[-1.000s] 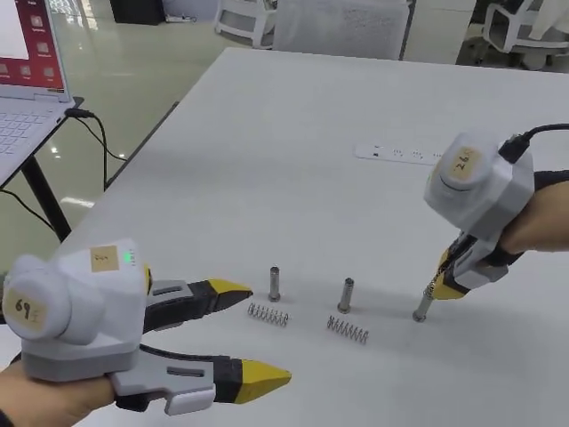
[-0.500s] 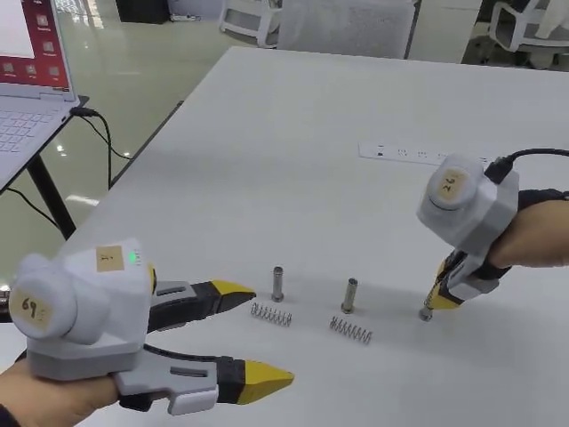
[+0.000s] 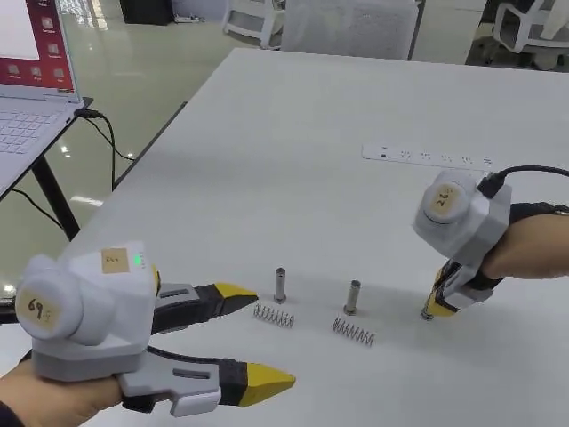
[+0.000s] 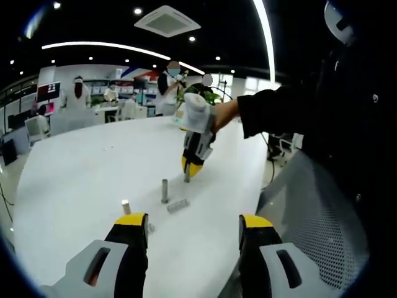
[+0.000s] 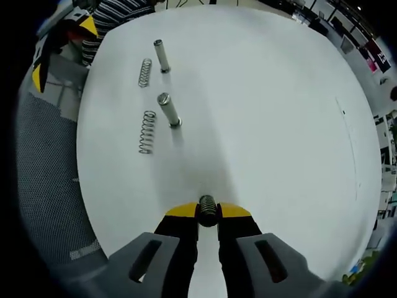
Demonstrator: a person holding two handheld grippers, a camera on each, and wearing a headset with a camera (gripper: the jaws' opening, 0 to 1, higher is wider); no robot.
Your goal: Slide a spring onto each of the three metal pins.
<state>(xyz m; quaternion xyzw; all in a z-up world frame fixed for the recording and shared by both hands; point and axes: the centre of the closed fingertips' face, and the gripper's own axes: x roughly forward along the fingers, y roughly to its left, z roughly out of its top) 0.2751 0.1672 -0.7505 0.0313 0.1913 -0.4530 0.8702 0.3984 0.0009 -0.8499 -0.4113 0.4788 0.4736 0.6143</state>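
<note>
We noted the right gripper clamped on a spring, right of the middle pin. The left gripper, left of that pin, stood wide open, empty.

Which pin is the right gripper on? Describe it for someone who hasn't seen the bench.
On the white table, look at the row of uprights near the person. It is the end pin under the yellow tips of the right gripper, which grips a spring. The other two pins stand bare, with loose springs lying beside them.
</note>
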